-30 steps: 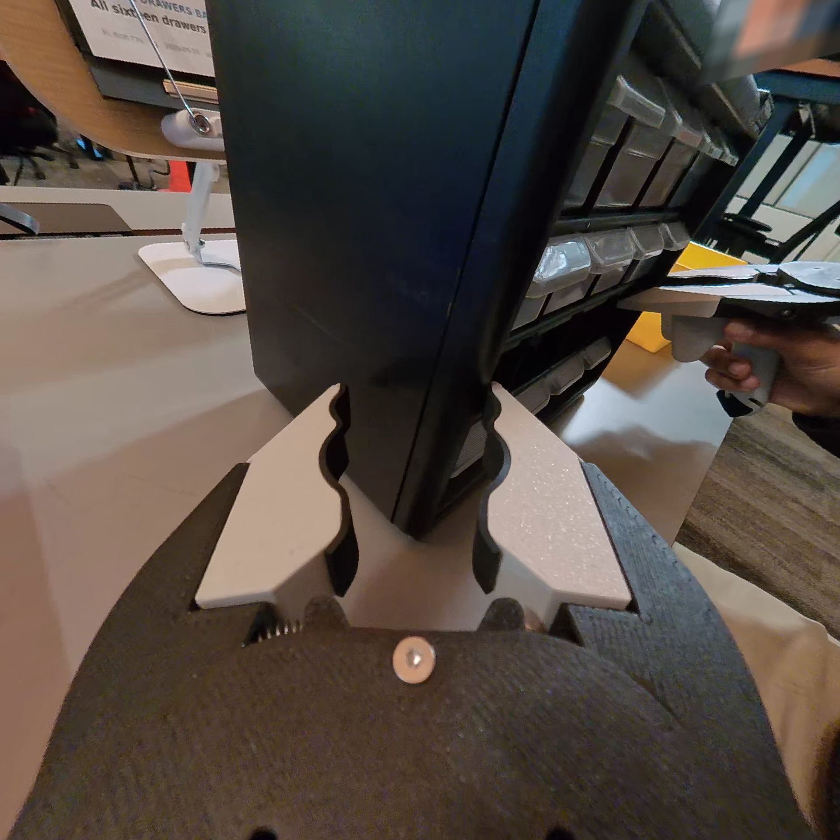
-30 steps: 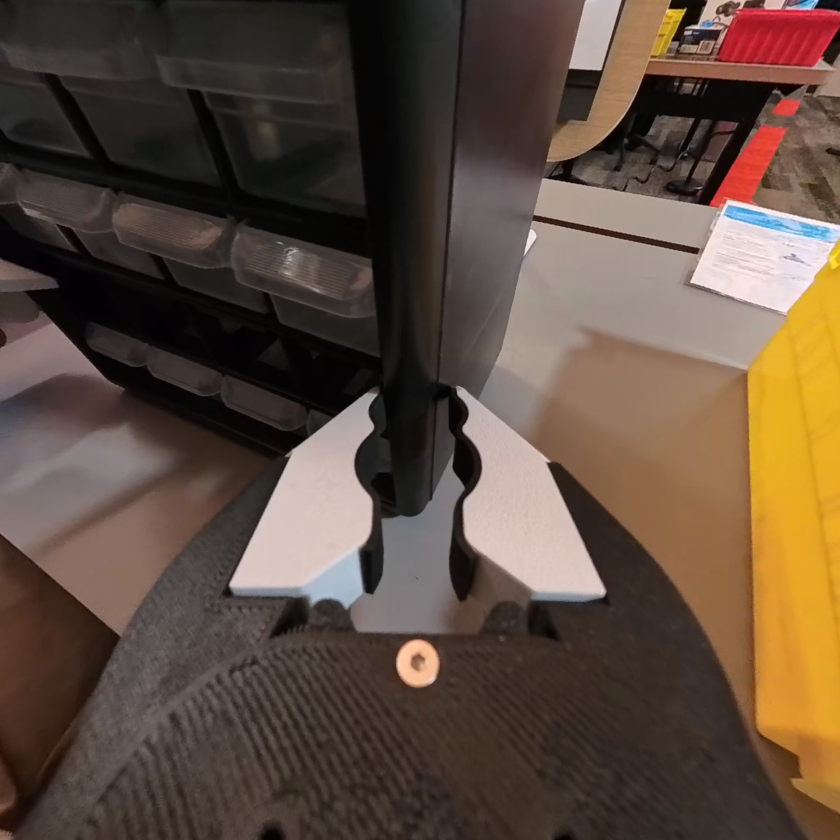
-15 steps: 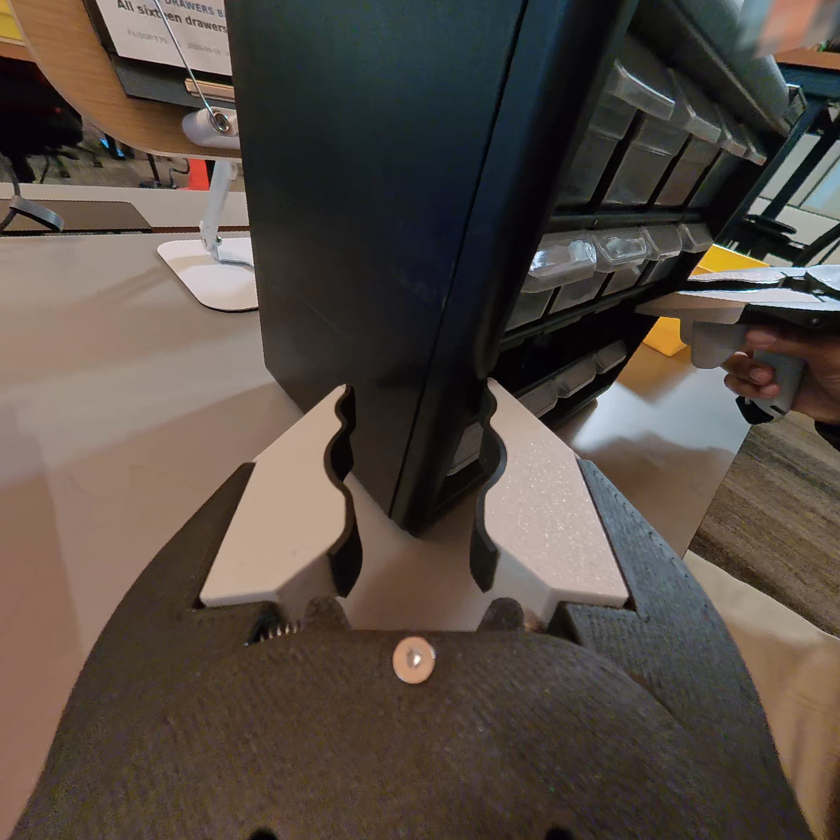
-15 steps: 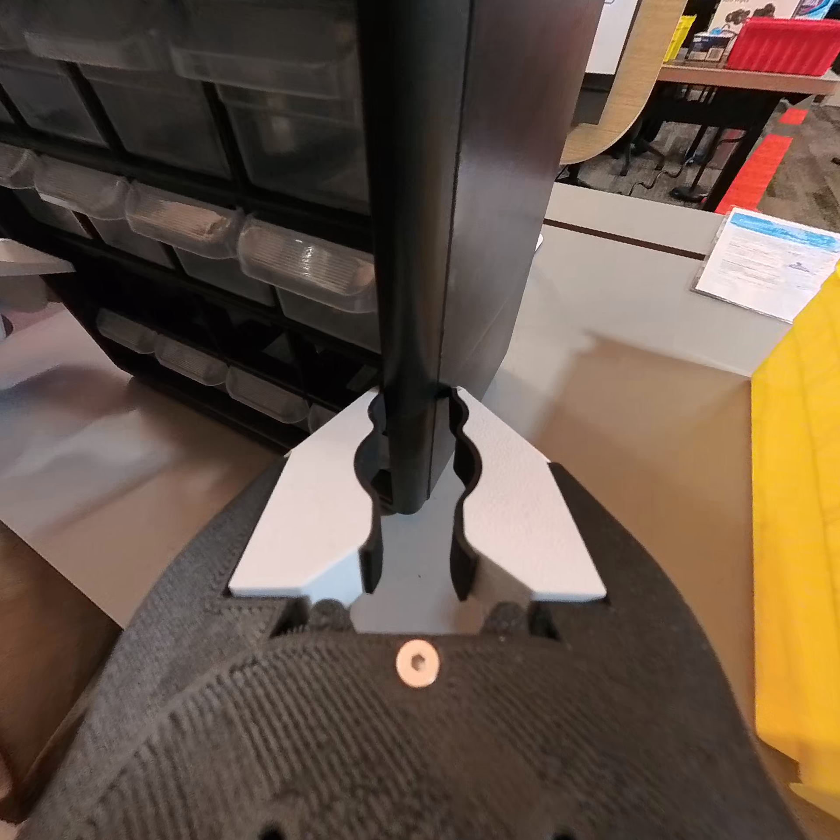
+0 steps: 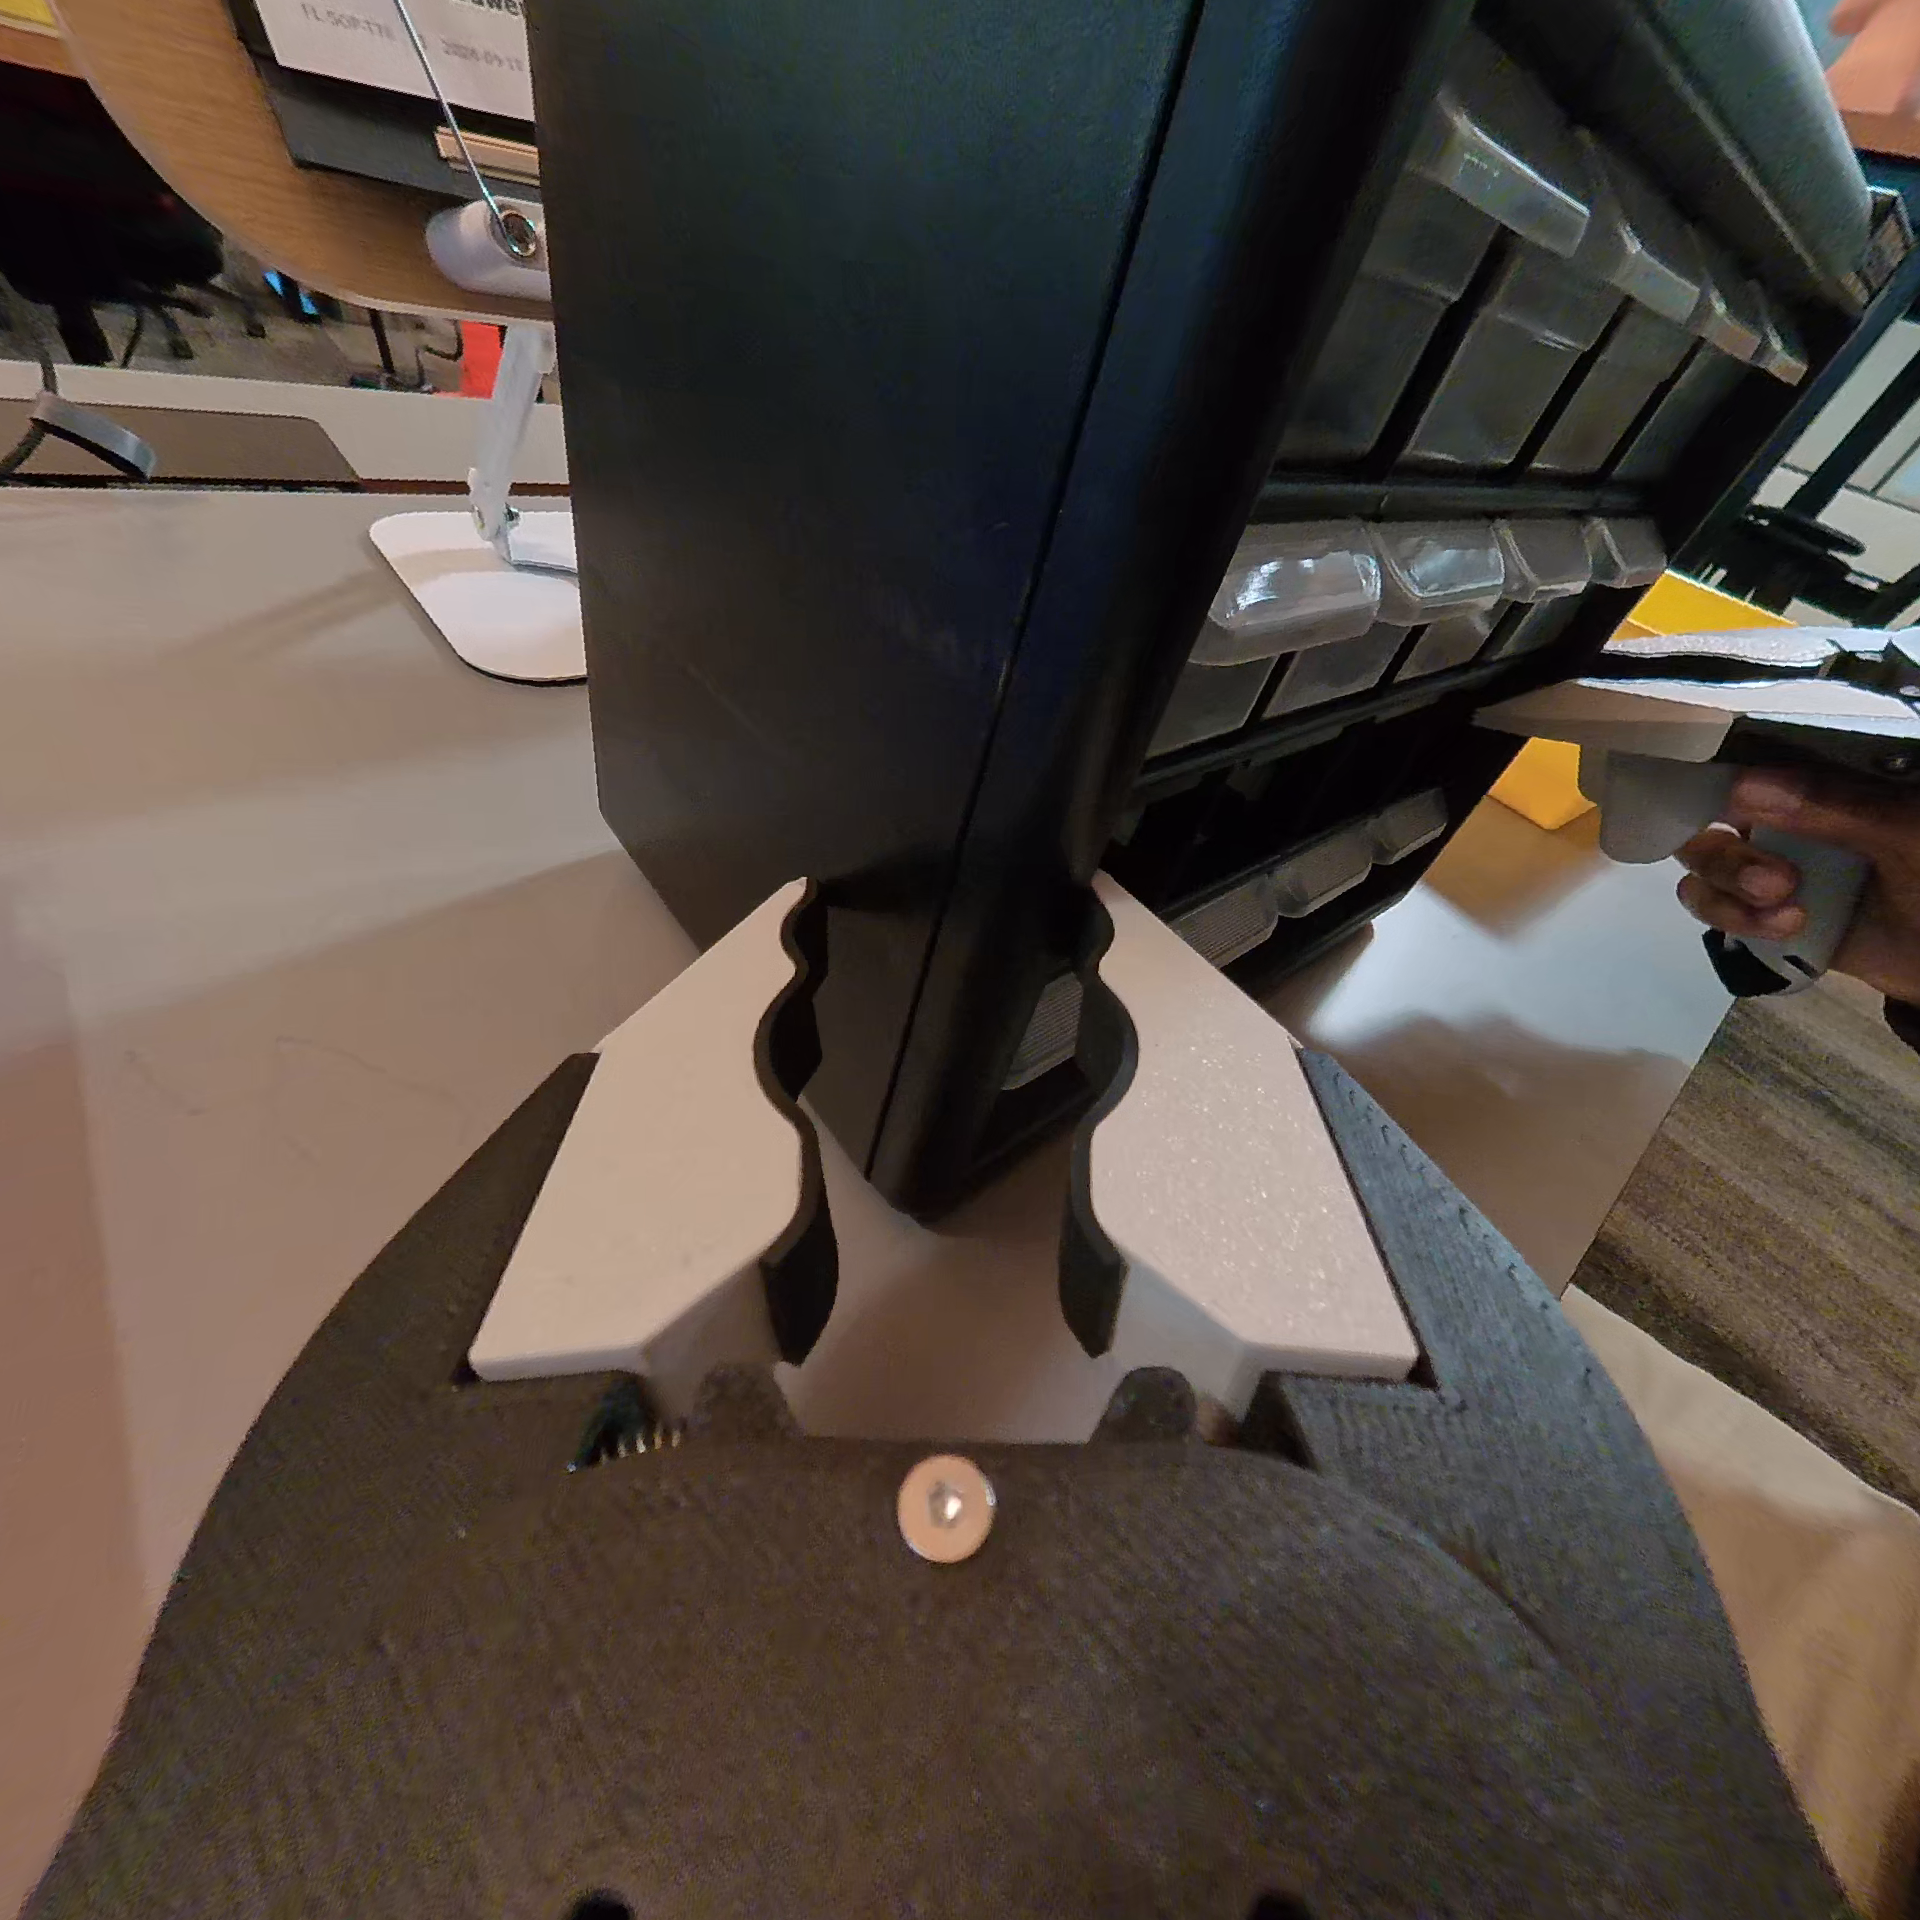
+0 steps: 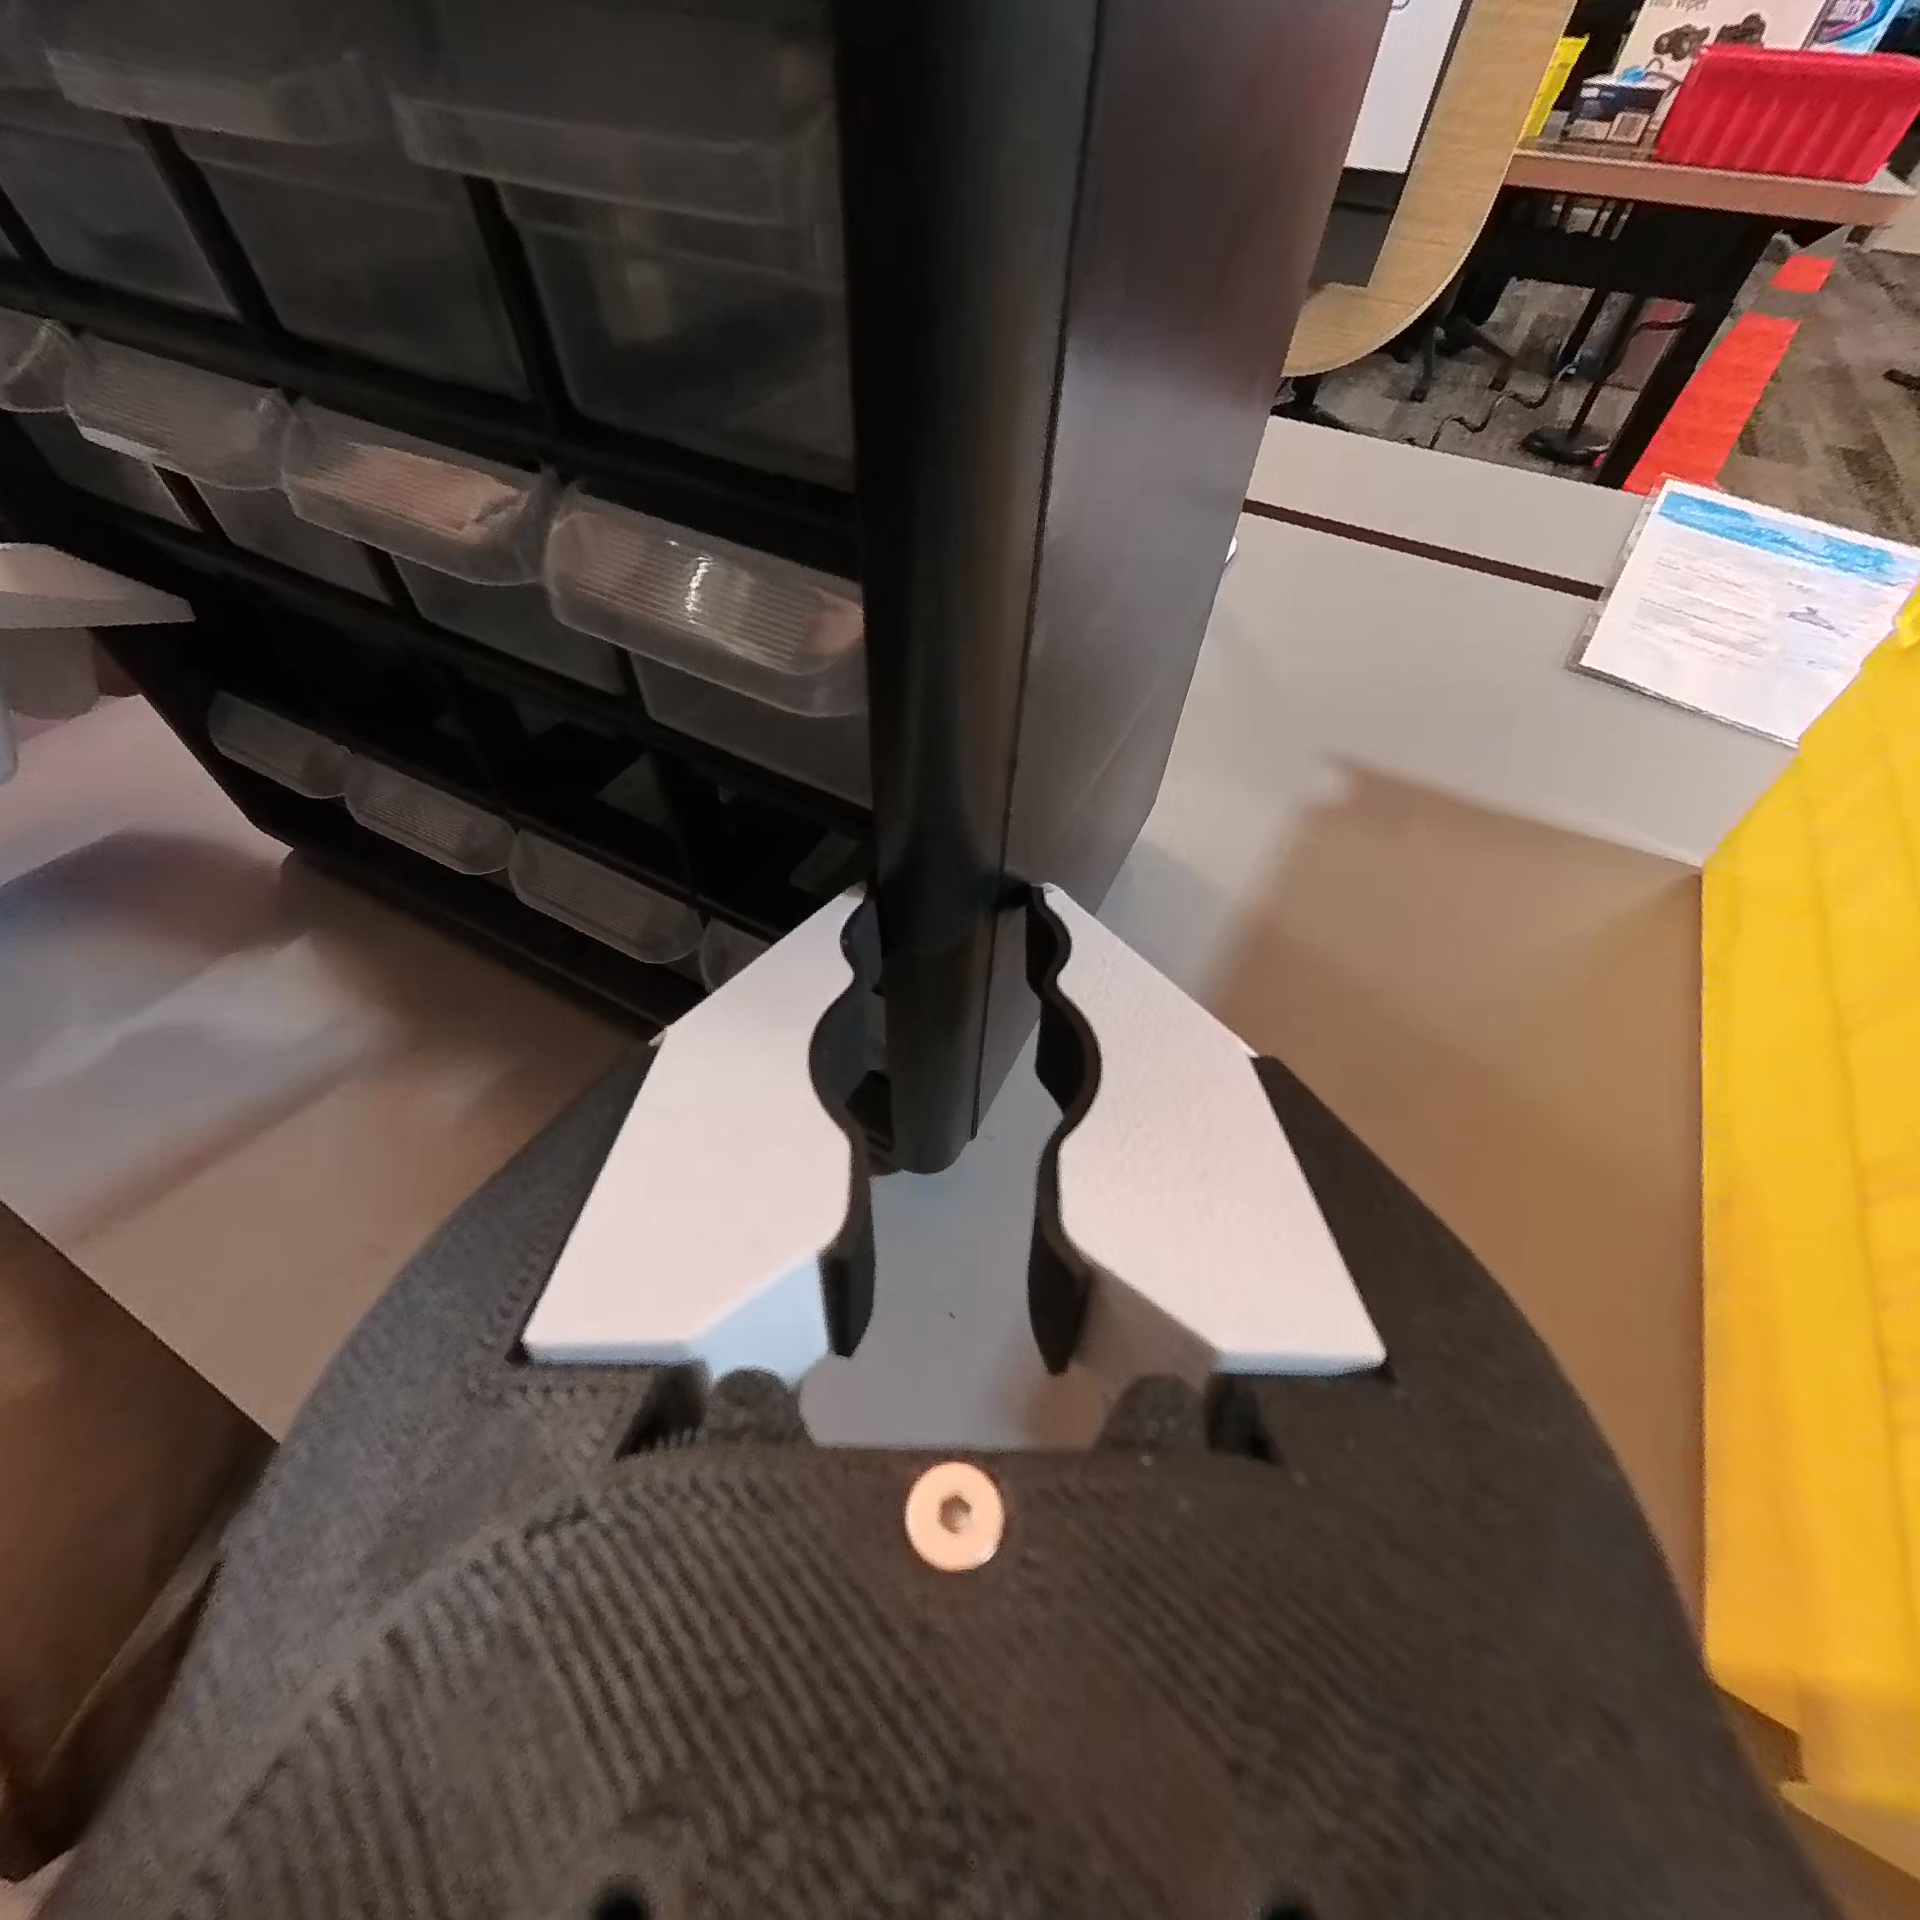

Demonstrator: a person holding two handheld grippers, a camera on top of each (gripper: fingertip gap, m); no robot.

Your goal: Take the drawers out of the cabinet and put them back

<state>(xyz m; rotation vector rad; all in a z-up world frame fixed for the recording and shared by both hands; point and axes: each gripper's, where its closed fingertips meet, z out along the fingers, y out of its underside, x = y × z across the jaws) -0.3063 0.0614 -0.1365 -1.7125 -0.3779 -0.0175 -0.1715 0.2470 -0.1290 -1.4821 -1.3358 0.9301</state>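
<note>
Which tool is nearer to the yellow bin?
Right. The right tool grips the cabinet edge beside the yellow bin; the left tool grips the opposite edge, far from it.

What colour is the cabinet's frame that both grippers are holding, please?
Black, glossy. The cabinet frame's broad side panel shows best in the left wrist view.

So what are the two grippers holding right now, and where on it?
Both hold the black drawer cabinet. The left gripper clasps its lower left front corner; the right gripper clasps its lower right front corner edge.
</note>
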